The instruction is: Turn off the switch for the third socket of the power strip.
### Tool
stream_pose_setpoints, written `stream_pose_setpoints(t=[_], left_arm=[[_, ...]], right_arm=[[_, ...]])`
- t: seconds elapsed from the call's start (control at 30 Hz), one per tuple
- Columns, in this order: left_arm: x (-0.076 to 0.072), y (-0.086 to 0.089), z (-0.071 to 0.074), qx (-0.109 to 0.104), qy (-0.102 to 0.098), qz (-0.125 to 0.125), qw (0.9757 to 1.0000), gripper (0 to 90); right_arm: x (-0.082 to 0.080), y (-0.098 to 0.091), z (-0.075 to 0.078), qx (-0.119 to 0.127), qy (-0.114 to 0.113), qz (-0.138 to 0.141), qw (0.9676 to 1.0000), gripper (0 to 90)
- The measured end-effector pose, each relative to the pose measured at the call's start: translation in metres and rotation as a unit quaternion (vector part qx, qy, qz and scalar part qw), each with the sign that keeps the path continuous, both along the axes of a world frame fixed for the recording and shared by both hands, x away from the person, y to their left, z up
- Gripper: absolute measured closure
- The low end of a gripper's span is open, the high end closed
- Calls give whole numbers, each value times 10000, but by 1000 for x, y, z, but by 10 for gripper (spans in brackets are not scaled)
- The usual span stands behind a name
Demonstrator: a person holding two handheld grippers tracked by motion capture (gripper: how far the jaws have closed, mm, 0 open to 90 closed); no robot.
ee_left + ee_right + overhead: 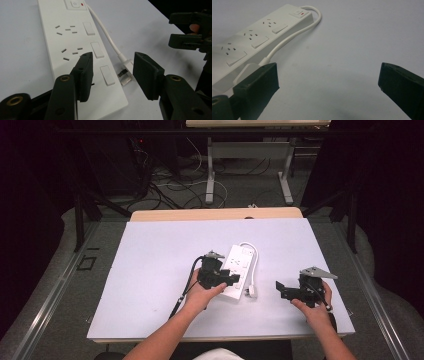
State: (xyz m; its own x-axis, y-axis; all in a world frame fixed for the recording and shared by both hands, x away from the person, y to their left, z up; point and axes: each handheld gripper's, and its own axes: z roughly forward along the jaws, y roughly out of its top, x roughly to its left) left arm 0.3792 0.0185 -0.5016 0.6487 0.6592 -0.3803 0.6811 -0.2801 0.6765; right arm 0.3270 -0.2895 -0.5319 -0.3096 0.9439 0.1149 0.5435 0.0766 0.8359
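Your left tongs (112, 72) hang over the near end of the white power strip (75, 45) with their jaws partly spread, one above the strip's face, the other beyond its edge above the plug (125, 72), pressing on nothing. On the pale counter (150, 270) the strip lies just right of your left hand. Your right tongs (282, 289) stand wide open, well apart to its right.

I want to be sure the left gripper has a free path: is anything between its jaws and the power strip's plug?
Nothing visible blocks it. In the left gripper view, the left gripper hangs open over the power strip's near end, and the plug lies on bare table between the jaws. The right gripper stays apart.
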Motion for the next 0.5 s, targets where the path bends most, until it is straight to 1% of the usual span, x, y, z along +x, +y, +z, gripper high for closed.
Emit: stream_pose_setpoints(t=[0.07,0.1,0.13,0.17,0.23,0.27,0.3,0.33,0.37,0.47,0.5], left_arm=[[1,0,-1,5,30,-11,10000,539],[3,-1,-2,28,94,-41,9999,546],[2,-2,-3,-12,157,18,9999,553],[3,-2,-4,-23,191,0,9998,561],[4,-2,-5,9,178,-23,9998,570],[4,-3,-6,-54,240,39,9997,577],[5,-3,-7,7,290,8,9996,586],[5,-3,-7,7,290,8,9996,592],[6,-5,-9,0,355,21,9994,600],[7,-5,-11,-6,382,14,9993,632],[8,-6,-11,89,404,-12,9991,637]], right_arm=[[0,0,0,28,49,4,10000,24],[0,0,0,34,52,12,10000,24],[0,0,0,39,52,16,10000,24],[0,0,0,48,57,16,10000,24],[-1,0,0,61,52,23,10000,24],[-1,0,0,44,49,-3,10000,24],[0,-1,0,52,54,17,10000,24],[0,-1,0,35,40,23,10000,24],[0,-1,0,33,42,19,10000,24],[0,-1,0,32,52,19,10000,24],[0,-1,0,57,77,7,10000,24]])
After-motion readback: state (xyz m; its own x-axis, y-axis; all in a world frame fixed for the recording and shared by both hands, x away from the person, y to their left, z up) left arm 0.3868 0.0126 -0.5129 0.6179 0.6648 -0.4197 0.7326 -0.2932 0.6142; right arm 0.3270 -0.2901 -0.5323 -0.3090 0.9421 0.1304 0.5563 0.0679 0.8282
